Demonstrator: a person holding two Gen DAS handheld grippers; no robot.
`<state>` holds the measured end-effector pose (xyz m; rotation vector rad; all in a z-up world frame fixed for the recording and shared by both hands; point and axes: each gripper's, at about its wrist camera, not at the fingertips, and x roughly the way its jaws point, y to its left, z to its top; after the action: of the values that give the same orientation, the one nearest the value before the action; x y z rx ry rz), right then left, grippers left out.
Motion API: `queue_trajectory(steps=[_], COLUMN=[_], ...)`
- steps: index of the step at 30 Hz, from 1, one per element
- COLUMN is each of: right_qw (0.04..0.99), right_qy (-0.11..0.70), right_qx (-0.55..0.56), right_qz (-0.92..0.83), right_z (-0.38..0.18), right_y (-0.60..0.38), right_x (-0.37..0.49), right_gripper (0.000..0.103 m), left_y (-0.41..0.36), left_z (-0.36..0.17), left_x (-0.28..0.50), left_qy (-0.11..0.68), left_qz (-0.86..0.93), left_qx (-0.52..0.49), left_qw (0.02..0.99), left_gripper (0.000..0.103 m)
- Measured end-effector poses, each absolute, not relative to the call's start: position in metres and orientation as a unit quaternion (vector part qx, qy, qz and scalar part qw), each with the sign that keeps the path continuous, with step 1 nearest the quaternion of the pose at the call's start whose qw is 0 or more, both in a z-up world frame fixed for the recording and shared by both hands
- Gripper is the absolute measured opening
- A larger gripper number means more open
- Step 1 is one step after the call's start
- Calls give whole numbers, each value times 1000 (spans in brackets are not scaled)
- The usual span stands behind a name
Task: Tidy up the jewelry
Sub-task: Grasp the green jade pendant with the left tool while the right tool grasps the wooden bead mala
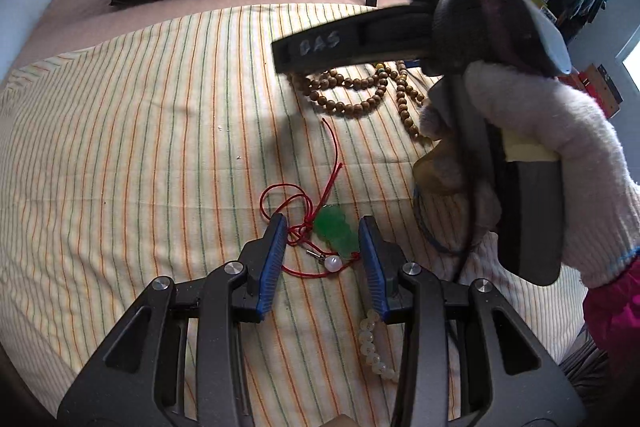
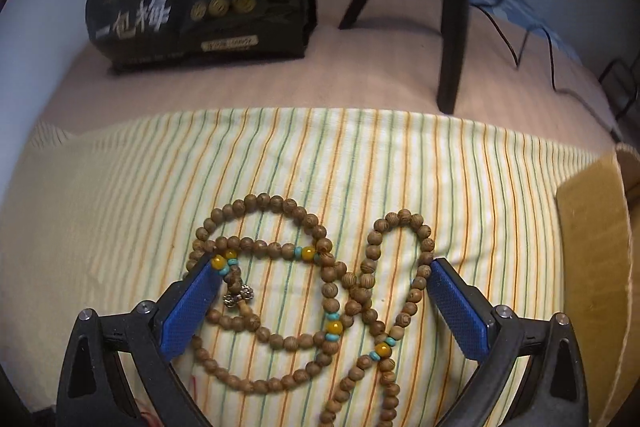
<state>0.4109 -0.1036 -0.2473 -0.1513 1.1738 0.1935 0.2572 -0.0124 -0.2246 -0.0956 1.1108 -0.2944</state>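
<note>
Released, the left tool (image 1: pixel 323 239) brackets the green pendant (image 1: pixel 335 230) at lower center, while the right tool (image 2: pixel 326 291), also released, straddles the wooden bead necklace (image 2: pixel 320 291).

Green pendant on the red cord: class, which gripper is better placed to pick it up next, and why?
Left. The left gripper is open with the green pendant between its fingers; the right gripper straddles the wooden beads.
</note>
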Motion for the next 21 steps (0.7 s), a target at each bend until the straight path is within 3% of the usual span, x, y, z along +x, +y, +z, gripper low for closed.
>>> queue_trajectory(steps=[11,17,20,21], right_qw=[811,811,813,813], right_qy=[563,560,555,554], right_qx=[-100,-110,-115,-116], right_qz=[123,131,136,136], right_z=[-249,-240,-236,-235], right_y=[-119,-129,-134,-135], right_x=[399,377,372,370], right_gripper=[101,83,67,57], left_y=[-19,-28,-30,-31], left_z=[-225,-227,-228,-228], left_x=[260,263,264,264], left_qy=[526,526,524,523], left_qz=[-137,-130,-129,-128], left_qx=[-35,-16,-12,-10], left_qw=[839,840,842,842], left_gripper=[37,37,29,26])
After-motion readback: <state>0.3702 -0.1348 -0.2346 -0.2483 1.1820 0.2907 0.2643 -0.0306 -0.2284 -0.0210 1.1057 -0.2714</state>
